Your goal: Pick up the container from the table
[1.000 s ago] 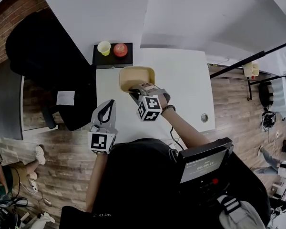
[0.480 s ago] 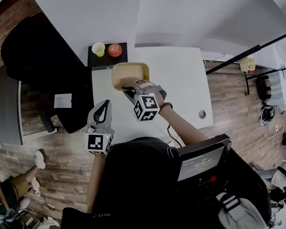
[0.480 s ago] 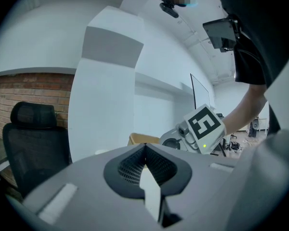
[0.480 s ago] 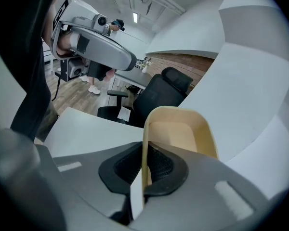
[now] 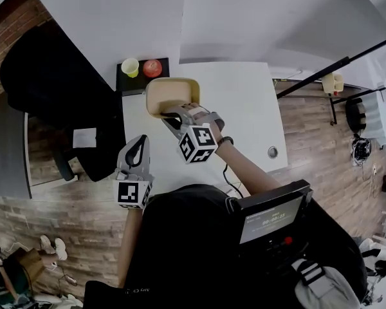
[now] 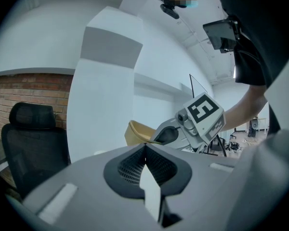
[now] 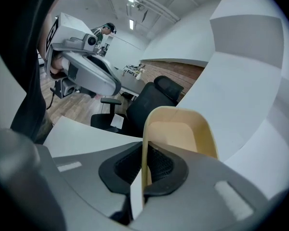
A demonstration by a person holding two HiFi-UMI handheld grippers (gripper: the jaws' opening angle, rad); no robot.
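Wood planking covered the floor [image 5: 321, 134] around a white table [image 5: 244, 108], with a brick wall [image 5: 9, 24] off to the left. A black office chair [image 5: 58, 89] stood at the table's left edge. The person wore a black top [image 5: 180, 237], and a dark device with a lit screen [image 5: 270, 221] sat at the chest.

On the table's far left corner lay a black tray [image 5: 125, 84]. Just beside it, in the head view, was the tan container [image 5: 170, 95], an open, rounded-rectangle tub. The right gripper [image 5: 174, 118] was clamped on it: in the right gripper view the container [image 7: 183, 134] had its near wall pinched edge-on between the right gripper [image 7: 143, 177] jaws, with the pads pressed on either side of the thin rim and the tub's hollow facing up and away. From the left gripper view the container [image 6: 135, 131] appeared tilted against the pale wall; whether its base had cleared the tabletop could not be told.

The left gripper [image 5: 137, 152] hung near the table's near left edge, well apart from the container. Its jaws [image 6: 144, 153] were closed together with nothing between them.

On the tray stood a small yellow cup [image 5: 130, 66] and, beside it, a red round object [image 5: 152, 67]. A small round grommet [image 5: 272, 151] sat in the tabletop at the right.
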